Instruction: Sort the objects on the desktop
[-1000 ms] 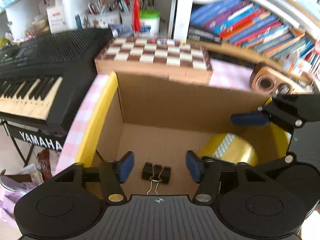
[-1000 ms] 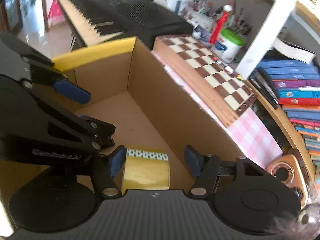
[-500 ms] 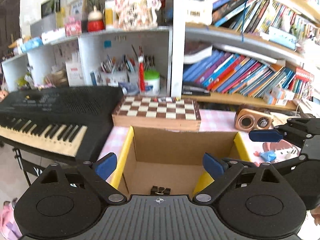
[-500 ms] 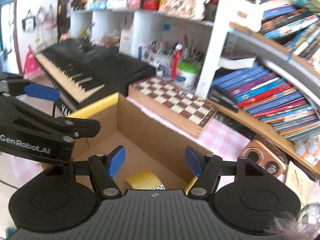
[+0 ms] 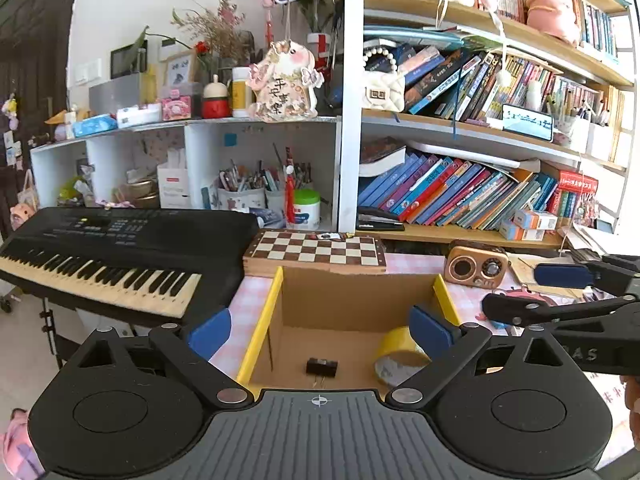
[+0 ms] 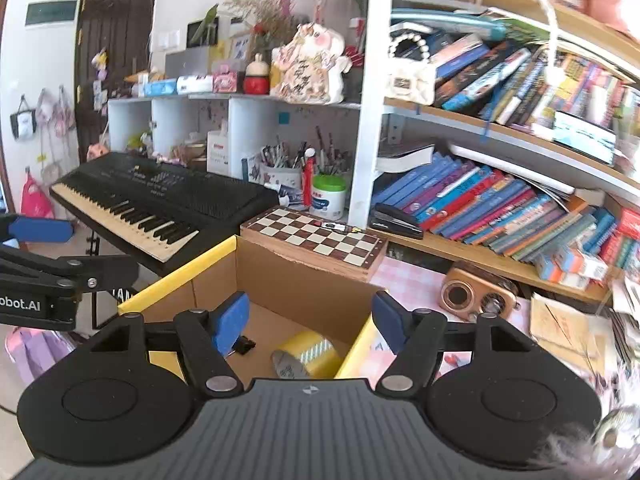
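Cardboard, edged with yellow tape along its side rims, makes up the open box (image 5: 352, 300) seen at the centre of the left wrist view. On its floor a black binder clip (image 5: 321, 367) is seen lying, and a roll of yellow tape (image 5: 400, 354) rests apart from it toward the right wall. The left tongs (image 5: 320, 326) are held above the near edge of the box, spread wide after having just been opening, with nothing between the blue pads (image 5: 210, 330). The right tongs (image 5: 560, 292) are seen at the right edge of this view, over the pink checked desk (image 5: 412, 266). Behind the box a wooden chessboard (image 5: 316, 250) is laid flat, touching or just behind the box's far wall. A black keyboard (image 5: 120, 248) stands to the left, and a small wooden radio (image 5: 476, 268) is set to the right, below shelves packed with books (image 5: 460, 196).

In the right wrist view the same box (image 6: 296, 288) is seen from its right side. The yellow tape roll (image 6: 310, 354) lies on its side near the right wall, and the binder clip (image 6: 244, 346) is partly hidden behind the left pad (image 6: 232, 322). The right tongs (image 6: 308, 320) are parted and empty, held above the box's near right corner. The left tongs (image 6: 40, 248) enter from the left edge, their jaws apart. The chessboard (image 6: 316, 240), the keyboard (image 6: 160, 204) and the radio (image 6: 476, 296) are seen beyond.
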The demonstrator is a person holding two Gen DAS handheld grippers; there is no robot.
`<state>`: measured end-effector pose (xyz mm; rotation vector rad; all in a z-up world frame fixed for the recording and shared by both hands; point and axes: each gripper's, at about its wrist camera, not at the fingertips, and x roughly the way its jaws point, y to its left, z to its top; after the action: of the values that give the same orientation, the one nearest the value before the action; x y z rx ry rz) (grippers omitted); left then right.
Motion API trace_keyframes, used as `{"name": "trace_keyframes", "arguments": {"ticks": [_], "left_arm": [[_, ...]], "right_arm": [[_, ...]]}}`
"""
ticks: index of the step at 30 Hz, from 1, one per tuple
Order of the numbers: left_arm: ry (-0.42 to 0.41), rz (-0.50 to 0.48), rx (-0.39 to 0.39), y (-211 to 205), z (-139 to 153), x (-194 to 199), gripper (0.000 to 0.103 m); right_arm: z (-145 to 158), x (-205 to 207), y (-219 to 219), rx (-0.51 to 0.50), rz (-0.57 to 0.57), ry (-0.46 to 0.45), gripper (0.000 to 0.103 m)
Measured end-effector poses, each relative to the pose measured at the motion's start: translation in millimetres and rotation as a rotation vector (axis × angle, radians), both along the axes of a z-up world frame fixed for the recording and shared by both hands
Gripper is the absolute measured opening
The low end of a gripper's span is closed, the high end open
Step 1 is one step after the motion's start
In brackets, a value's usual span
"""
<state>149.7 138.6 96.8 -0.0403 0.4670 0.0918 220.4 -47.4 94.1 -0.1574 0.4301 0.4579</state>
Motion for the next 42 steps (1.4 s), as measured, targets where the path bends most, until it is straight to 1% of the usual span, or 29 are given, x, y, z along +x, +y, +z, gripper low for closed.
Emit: {"name": "trace_keyframes", "arguments": {"ticks": [7,11,15,22,25,29,32,34,38,42], "left_arm": [[-0.011,0.023,0.01,-1.8,-3.7,-50.8,0.098],[-0.014,0.034,0.005,-5.1,-8.0,-75.4,0.098],[-0.022,0.05,0.02,-11.9,-16.9,-97.1,0.098],[0.018,0.059,0.001,-18.7,-34.3,-119.4,0.098],[0.025,0.059,0.005,-22.0,-41.2,-128.7,0.098],[0.058,0.057,-0.01,-25.5,-55.1,-139.7,0.098],[0.09,0.036,-0.007,-31.7,-65.8,-146.7,0.098],[0.112,0.025,-0.005,-34.7,-70.7,-149.6,0.098],[0.127,-0.003,-0.001,-40.9,-74.9,-154.9,0.098],[0.144,-0.022,-0.005,-46.3,-79.5,-157.5,0.098]], "right_arm": [[-8.0,-62.4,-16.3,0.03,-0.072,-0.021,0.067],[-18.5,-93.4,-23.3,0.055,-0.122,-0.021,0.067],[-33.0,-122.5,-26.8,0.051,-0.159,-0.025,0.067],[-51.9,-161.7,-29.5,0.039,-0.208,0.01,0.069],[-60.2,-171.5,-32.3,0.028,-0.224,0.033,0.069],[-71.5,-181.1,-37.5,0.016,-0.26,0.071,0.07],[-79.3,-189.5,-40.2,0.017,-0.277,0.1,0.07],[-84.1,-195.7,-39.7,0.011,-0.277,0.115,0.07],[-91.2,-204.0,-38.2,-0.003,-0.265,0.144,0.07],[-91.6,-207.2,-39.5,-0.01,-0.272,0.144,0.072]]}}
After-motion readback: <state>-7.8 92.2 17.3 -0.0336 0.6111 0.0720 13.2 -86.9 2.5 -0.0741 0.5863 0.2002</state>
